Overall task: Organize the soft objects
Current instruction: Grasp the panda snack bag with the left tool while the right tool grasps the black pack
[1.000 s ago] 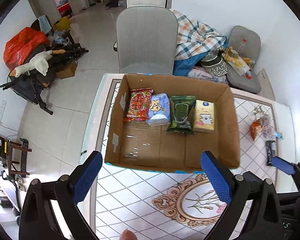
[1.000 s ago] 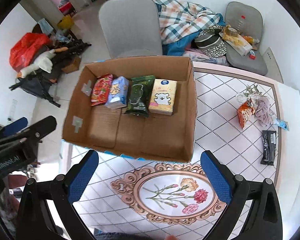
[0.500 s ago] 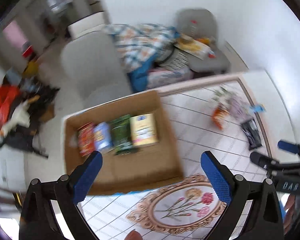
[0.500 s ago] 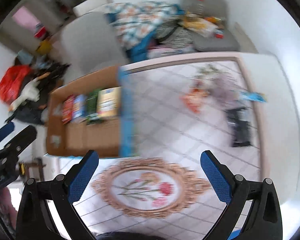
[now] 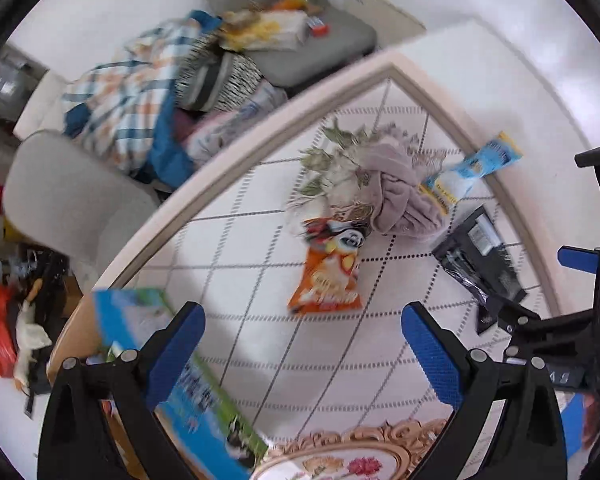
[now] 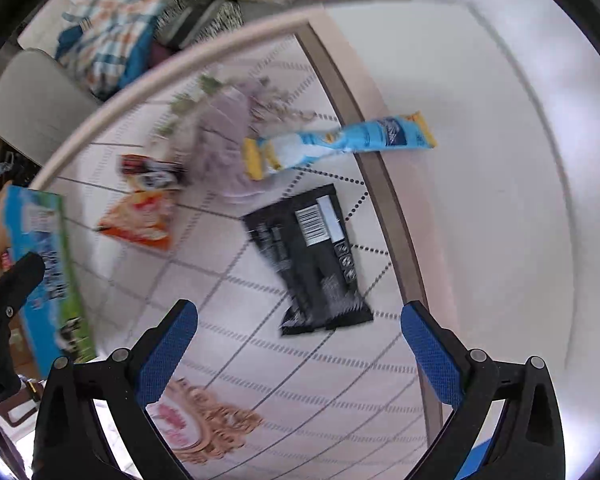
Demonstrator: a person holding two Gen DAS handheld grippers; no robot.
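Here, loose soft packets lie on the table, both tongs wide and holding nothing.

An orange snack bag (image 5: 329,276) sits at the centre of the left wrist view, touching a crumpled mauve cloth (image 5: 396,196) above it; a light-blue packet (image 5: 470,170) rests against the cloth's right side, and a black packet (image 5: 476,260) lies just beside, lower right. The cardboard box (image 5: 76,332) shows only its corner and blue printed side at lower left; its contents are hidden. The left tongs (image 5: 303,350) hover over bare patterned cloth below the snack bag. The right tongs (image 6: 298,342) hang just below the black packet (image 6: 308,256), near the table (image 6: 480,128) edge curving down the right, with plain white surface beyond.
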